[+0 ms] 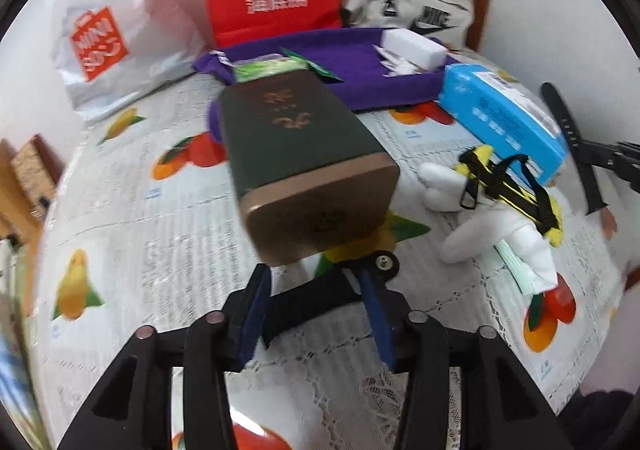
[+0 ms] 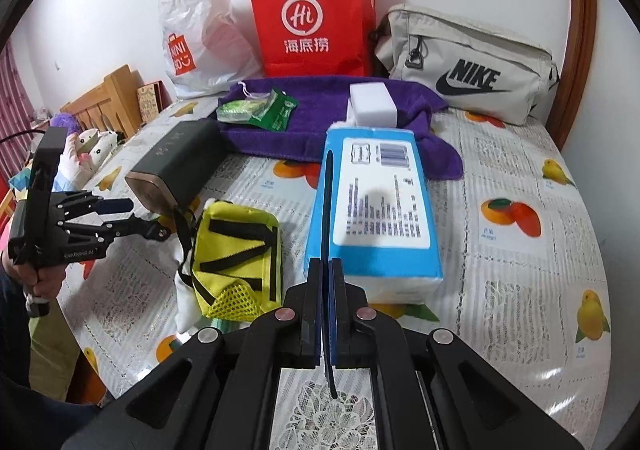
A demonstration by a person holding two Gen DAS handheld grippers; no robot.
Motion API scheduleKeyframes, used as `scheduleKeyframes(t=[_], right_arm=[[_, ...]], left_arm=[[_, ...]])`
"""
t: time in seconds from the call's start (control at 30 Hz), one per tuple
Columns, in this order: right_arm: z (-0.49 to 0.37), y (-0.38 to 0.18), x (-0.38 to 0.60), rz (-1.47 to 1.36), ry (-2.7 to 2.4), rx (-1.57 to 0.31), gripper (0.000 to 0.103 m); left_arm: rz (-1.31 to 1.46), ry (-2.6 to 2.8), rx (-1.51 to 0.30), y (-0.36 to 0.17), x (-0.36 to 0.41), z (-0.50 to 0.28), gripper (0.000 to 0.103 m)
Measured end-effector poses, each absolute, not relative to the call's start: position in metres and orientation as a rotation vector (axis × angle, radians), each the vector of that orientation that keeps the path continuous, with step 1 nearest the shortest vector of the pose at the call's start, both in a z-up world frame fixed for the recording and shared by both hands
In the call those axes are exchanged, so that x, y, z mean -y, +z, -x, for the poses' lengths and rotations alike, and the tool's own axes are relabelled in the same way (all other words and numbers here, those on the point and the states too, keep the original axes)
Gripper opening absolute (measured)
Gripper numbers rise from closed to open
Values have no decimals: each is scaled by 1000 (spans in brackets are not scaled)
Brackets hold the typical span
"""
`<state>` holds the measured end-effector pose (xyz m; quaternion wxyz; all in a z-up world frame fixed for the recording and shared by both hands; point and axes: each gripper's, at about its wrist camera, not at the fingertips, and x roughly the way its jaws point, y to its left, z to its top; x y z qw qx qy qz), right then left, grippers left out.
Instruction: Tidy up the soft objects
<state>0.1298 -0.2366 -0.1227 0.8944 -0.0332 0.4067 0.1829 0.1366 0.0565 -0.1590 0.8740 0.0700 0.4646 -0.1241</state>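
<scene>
My left gripper [image 1: 316, 290] is open; its fingers stand just behind a dark green box with a bronze end [image 1: 304, 158], also in the right wrist view [image 2: 176, 166]. My right gripper [image 2: 326, 290] is shut on a thin black strap [image 2: 329, 210], seen from the left wrist view [image 1: 572, 138]. A white plush with a yellow mini backpack [image 2: 236, 250] lies between them [image 1: 508, 206]. A blue tissue pack [image 2: 380, 206] lies ahead of the right gripper. A purple towel [image 2: 320, 118] holds a white sponge block [image 2: 372, 104] and a green packet [image 2: 260, 110].
Against the wall stand a red paper bag [image 2: 316, 18], a white plastic bag [image 2: 200, 34] and a beige Nike pouch [image 2: 468, 66]. The fruit-print tablecloth [image 2: 520, 270] covers the table. A wooden bed frame [image 2: 108, 98] with toys is at the left.
</scene>
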Motion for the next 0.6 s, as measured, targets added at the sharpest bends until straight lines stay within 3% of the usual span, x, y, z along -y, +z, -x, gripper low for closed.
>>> scheduleKeyframes(t=[0.6], right_arm=[[-130, -121, 234, 49, 364, -844, 3]], left_arm=[[-260, -364, -987, -168, -50, -126, 55]])
